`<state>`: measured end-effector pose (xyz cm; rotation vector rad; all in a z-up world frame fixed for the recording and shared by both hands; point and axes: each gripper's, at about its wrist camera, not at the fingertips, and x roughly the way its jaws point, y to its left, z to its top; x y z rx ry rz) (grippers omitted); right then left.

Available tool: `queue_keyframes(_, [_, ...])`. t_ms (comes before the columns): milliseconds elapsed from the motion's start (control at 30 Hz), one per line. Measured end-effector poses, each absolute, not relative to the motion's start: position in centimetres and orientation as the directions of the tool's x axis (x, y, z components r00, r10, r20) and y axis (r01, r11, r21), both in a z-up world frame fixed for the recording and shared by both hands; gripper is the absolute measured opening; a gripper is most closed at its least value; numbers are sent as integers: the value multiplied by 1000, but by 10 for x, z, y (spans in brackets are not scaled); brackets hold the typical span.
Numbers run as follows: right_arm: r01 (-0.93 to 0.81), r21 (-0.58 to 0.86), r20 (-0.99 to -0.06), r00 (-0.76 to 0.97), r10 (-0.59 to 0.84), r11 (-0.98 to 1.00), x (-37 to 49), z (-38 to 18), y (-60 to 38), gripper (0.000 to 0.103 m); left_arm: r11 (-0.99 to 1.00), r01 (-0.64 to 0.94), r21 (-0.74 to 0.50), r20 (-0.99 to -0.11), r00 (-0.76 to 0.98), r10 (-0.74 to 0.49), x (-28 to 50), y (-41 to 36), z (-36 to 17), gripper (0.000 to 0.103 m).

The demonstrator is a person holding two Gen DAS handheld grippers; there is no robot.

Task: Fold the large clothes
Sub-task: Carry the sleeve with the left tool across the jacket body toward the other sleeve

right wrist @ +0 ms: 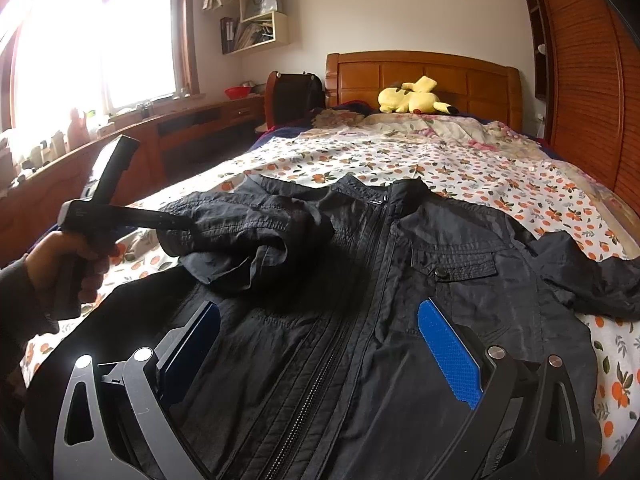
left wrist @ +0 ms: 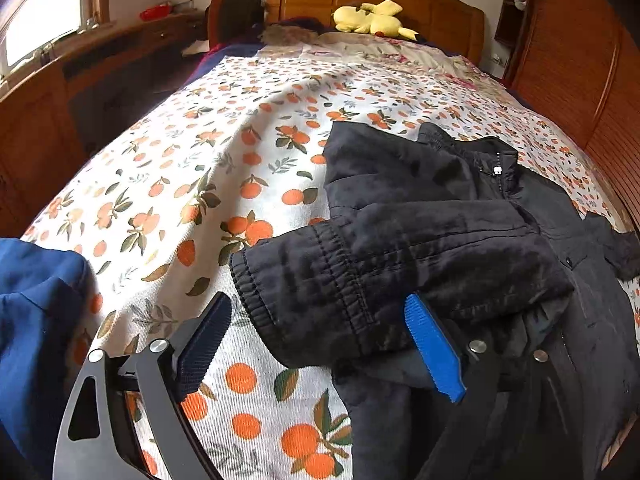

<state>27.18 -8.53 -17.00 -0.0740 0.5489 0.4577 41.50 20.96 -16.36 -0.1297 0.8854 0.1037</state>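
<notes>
Left gripper (left wrist: 320, 322) spread wide — right gripper (right wrist: 320, 322) likewise, both low.

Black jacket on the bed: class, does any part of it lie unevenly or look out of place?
Yes. The black jacket is lopsided: its left sleeve is bunched across the chest beside the left tongs, while the right sleeve lies spread out on the orange-print bedspread.

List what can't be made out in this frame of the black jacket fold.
- Black zip-front jacket: hem cut off by the bottom edge in the right wrist view.
- Left gripper: jaws spread; the sleeve draped over one blue pad hides any contact.
- Blue cloth: cut off by the left edge in the left wrist view, so its kind is unclear.
</notes>
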Motion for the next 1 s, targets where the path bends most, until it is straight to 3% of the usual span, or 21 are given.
queue_keyframes(200, [-438, 55, -519, 755, 400, 897, 272, -170, -86, 96, 987, -139, -83, -783, 621, 22, 426, 211, -170, 86])
queue_keyframes(267, [-438, 53, -520, 755, 399, 897, 271, -170, -86, 96, 987, -117, -112, -790, 612, -17, 430, 210, -172, 57])
queue_keyframes(300, [-437, 54, -519, 756, 399, 898, 271, -170, -86, 96, 987, -111, -120, -794, 607, -29, 431, 208, -172, 50])
queue_keyframes(333, [-437, 53, -519, 756, 399, 898, 271, -169, -86, 96, 987, -101, -125, -797, 603, -39, 431, 205, -171, 24])
queue_keyframes(367, [-437, 53, -518, 757, 399, 898, 271, -169, -86, 96, 988, -97, -118, -798, 601, -36, 431, 202, -169, 9])
queue_keyframes(500, [-433, 38, -513, 765, 390, 901, 268, -168, -87, 96, 995, -74, -61, -759, 651, 2, 419, 181, -144, 9])
queue_keyframes(767, [-401, 25, -483, 797, 362, 916, 253, -152, -107, 96, 998, 63, -17, -671, 739, -58, 371, 109, -71, 9])
queue_keyframes(1000, [-370, 20, -456, 823, 338, 929, 242, -138, -125, 96, 987, 158, -2, -628, 768, -124, 318, 51, -43, 9])
